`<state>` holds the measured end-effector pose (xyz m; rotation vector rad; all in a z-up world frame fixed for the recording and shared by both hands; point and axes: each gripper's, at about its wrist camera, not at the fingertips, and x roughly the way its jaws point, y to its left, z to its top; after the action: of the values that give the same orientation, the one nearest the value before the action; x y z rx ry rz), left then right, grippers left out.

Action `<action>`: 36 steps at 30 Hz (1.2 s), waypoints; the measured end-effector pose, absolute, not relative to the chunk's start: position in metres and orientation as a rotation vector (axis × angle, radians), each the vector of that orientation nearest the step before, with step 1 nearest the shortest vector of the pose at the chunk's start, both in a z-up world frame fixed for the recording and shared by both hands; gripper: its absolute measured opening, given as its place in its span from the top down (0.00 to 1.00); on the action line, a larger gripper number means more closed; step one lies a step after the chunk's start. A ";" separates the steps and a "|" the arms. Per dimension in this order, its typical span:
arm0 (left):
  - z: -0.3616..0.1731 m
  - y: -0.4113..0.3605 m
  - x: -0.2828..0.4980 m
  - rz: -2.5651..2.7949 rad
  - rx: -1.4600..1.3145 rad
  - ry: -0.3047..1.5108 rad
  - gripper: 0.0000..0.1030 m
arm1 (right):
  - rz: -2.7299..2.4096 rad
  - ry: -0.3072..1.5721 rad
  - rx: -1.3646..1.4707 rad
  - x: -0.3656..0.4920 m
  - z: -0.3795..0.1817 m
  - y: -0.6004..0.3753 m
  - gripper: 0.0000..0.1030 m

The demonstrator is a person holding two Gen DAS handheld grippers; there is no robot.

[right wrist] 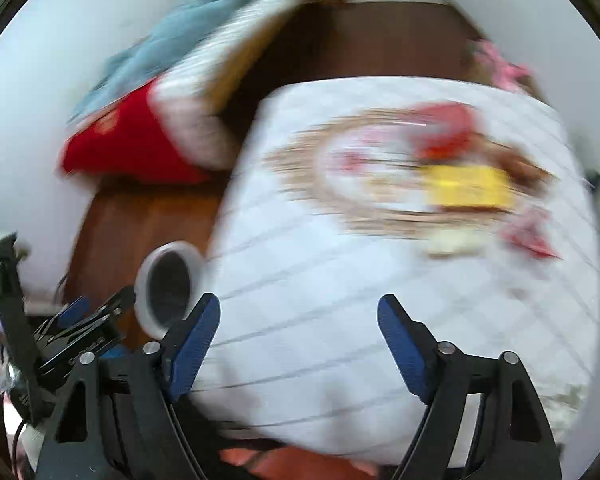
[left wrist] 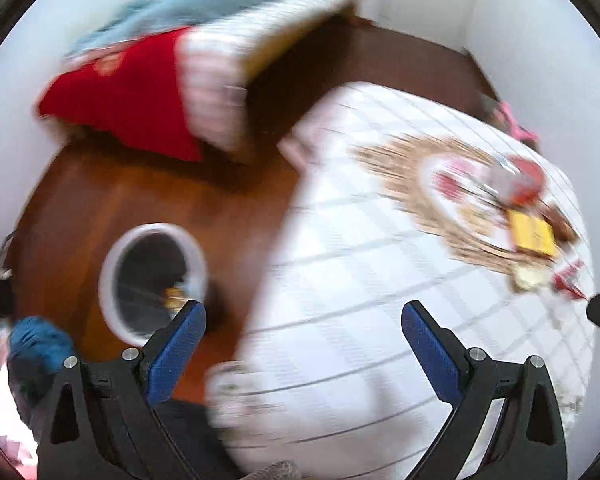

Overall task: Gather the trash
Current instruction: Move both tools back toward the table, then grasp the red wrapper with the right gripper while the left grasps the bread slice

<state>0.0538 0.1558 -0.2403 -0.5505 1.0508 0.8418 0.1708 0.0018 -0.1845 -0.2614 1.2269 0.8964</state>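
Observation:
Both views are smeared by motion. My left gripper [left wrist: 304,320] is open and holds nothing; it hangs over the edge of the table's white checked cloth [left wrist: 340,340]. My right gripper [right wrist: 300,316] is open and holds nothing, above the same cloth [right wrist: 320,340]. On a woven mat [left wrist: 400,176] at the far right lie a yellow packet [left wrist: 532,234], a red wrapper [left wrist: 526,178] and a small red scrap [left wrist: 568,280]. The right wrist view shows the yellow packet [right wrist: 468,186] and red wrapper [right wrist: 444,128] too. A white-rimmed bin [left wrist: 116,264] stands on the floor, left of the table.
Brown wooden floor [left wrist: 100,200] lies between the table and a bed with a red cloth [left wrist: 128,108] and a blue blanket [left wrist: 204,4]. In the right wrist view the bin [right wrist: 144,280] sits beside my left gripper [right wrist: 96,312]. A pink thing [right wrist: 500,64] lies behind the table.

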 end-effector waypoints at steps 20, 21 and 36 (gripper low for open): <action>-0.310 0.078 0.260 0.533 -0.512 1.234 0.89 | 0.647 1.364 -0.047 0.379 -0.287 -0.100 0.20; -0.308 0.075 0.261 0.541 -0.481 1.233 0.91 | 0.653 1.366 -0.046 0.380 -0.289 -0.097 0.20; -0.240 0.076 0.209 0.626 -0.349 1.089 0.97 | 0.709 1.281 -0.058 0.362 -0.277 -0.090 0.67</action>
<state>0.2091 0.0757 -0.2397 -0.3485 1.0888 0.6258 0.3621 -0.0902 -0.2772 -0.0584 1.2814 0.7091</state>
